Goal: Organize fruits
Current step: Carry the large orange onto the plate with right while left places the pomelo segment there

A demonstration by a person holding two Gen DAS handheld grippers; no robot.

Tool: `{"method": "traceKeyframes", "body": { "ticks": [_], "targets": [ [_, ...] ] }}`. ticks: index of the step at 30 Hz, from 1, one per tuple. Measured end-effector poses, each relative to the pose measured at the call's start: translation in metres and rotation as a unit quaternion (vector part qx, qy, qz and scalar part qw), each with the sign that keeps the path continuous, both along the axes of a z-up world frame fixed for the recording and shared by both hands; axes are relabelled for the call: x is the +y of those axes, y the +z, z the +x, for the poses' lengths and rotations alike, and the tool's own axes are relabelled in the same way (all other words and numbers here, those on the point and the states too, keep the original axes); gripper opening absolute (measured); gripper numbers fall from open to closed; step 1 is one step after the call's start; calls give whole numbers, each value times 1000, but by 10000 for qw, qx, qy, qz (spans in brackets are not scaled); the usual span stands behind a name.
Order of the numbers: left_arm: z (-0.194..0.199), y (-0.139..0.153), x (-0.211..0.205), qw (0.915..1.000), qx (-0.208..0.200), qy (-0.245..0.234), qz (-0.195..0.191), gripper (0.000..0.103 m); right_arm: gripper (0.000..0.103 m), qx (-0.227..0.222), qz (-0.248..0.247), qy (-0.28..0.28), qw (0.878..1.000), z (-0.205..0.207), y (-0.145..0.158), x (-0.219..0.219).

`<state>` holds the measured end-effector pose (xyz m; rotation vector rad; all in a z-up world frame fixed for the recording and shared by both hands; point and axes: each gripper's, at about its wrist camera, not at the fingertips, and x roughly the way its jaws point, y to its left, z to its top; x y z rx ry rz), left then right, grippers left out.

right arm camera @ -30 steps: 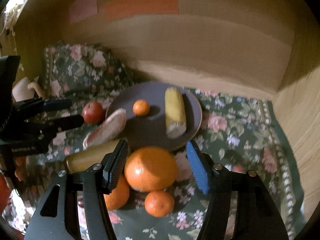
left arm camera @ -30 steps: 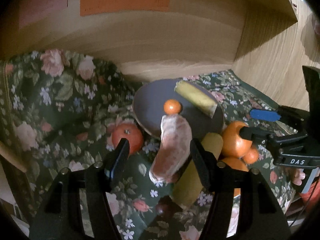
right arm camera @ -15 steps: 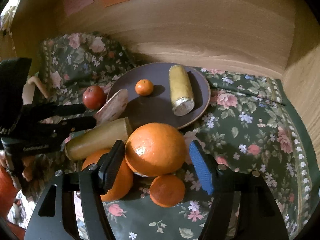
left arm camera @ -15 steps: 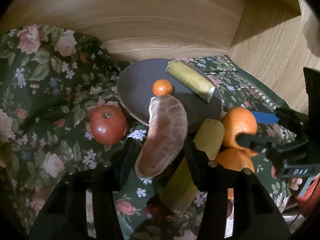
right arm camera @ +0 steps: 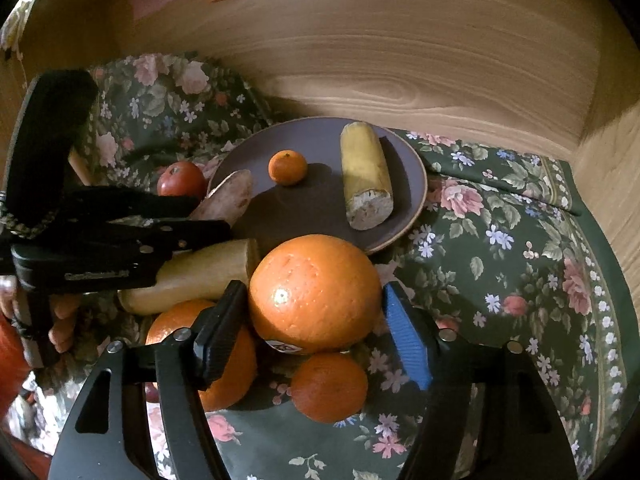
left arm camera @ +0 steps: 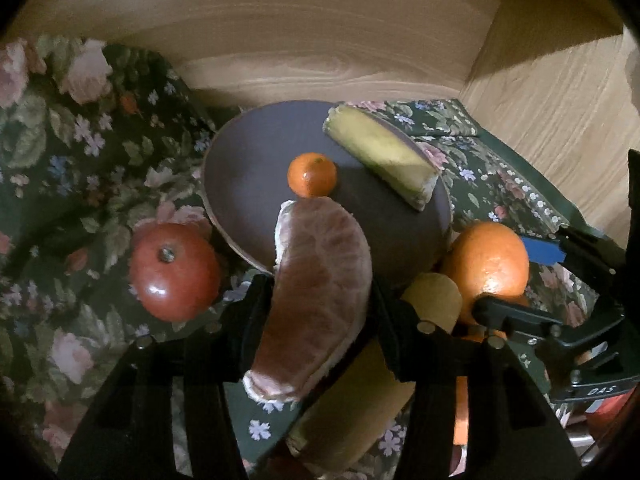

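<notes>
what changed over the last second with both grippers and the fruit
The left gripper came down around the peeled orange segment and closed on it. The right gripper moved in around the large orange. The plate, its small mandarin and banana piece, and the tomato stayed put.

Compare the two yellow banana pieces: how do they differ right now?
The banana piece on the plate lies on the purple plate, its pale cut end showing. The banana piece on the cloth rests on the floral cloth beside the big orange, looking longer and browner. Both are peeled-looking stubs lying flat.
</notes>
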<state>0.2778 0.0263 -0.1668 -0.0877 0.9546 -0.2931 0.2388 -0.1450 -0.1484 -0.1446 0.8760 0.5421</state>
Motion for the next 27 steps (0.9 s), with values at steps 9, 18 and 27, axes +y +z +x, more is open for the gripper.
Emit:
{"method": "traceKeyframes", "body": {
  "ticks": [9, 18, 27],
  "targets": [
    [-4, 6, -1, 9999, -117, 78, 90, 47, 65, -26, 109, -27, 9999, -2, 3, -1],
    [-16, 38, 8, 9983, -558, 182, 39, 45, 64, -321, 219, -125, 9992, -2, 21, -5],
    [-14, 70, 17, 9948, -965, 327, 29, 45, 63, -698, 238, -144, 9972, 14, 48, 0]
  ]
}}
